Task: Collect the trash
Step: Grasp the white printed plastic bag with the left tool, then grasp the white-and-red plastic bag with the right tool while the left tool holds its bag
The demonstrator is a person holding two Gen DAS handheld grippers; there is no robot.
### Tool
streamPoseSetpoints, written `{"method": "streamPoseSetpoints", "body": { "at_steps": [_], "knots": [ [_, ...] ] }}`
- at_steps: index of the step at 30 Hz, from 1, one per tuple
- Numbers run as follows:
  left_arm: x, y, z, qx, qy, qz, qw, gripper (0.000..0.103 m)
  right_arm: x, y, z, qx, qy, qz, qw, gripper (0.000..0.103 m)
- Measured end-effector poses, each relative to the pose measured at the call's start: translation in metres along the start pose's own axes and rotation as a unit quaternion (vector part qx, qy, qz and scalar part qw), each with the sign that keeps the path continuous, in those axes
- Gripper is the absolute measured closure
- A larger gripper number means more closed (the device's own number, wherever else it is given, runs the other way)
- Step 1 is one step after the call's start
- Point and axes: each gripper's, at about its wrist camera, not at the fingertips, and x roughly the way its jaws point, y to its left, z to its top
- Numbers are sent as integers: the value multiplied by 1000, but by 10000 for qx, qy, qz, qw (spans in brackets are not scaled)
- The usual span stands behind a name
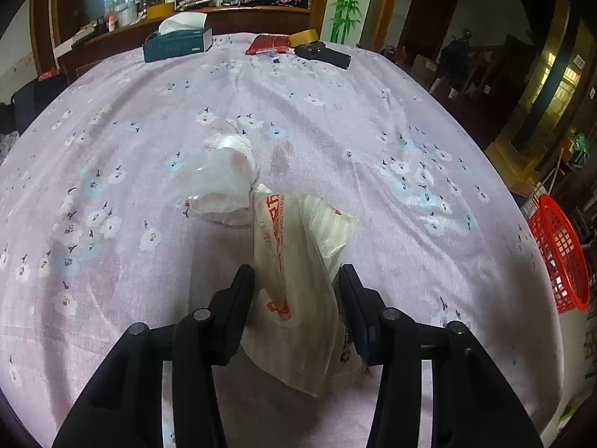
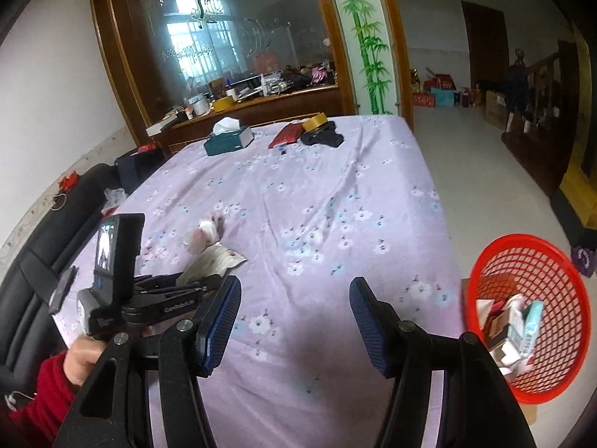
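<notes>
- While left gripper (image 1: 296,280) sits low over the counter (image 1: 373,119), its jaws bracket a white bag w/ red print (image 1: 298,261); can't tell if pinched.
- Crumpled clear plastic (image 1: 224,175) touches bag's far end.
- Right gripper (image 2: 294,298): jaws spread, holding nothing.
- Red basket (image 2: 559,384) w/ trash, off counter's right edge.

Cloth (image 2: 335,231) open btwn bags (image 1: 298,280) & basket (image 2: 530,317) (floor-side).

Between the black fingers (image 1: 238,298) lies a cream striped plastic bag with red lettering (image 1: 298,291); beyond them, lilac cloth with white-blue blossoms (image 1: 335,119); rightward, a red mesh basket (image 2: 522,261).
</notes>
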Motion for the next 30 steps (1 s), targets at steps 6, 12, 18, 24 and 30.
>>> {"method": "streamPoseSetpoints", "body": {
  "at_steps": [6, 12, 18, 24, 30],
  "knots": [
    [-37, 18, -20, -206, -337, -174, 9991, 60, 13, 11, 8, 50, 166, 176, 9997, 38],
    [-75, 43, -41, -309, -835, 127, 9959, 60, 52, 42, 27, 34, 588, 583, 9966, 38],
    [-89, 76, -50, -582, -980, 246, 9932, 60, 118, 91, 48, 16, 1136, 963, 9888, 38],
    [-92, 101, -54, -810, -1024, 306, 9910, 59, 197, 116, 64, 400, 1712, 1013, 9792, 38],
    [-96, 108, -59, -839, -1070, 408, 9899, 59, 258, 124, 71, 713, 1979, 800, 9743, 38]
  ]
}}
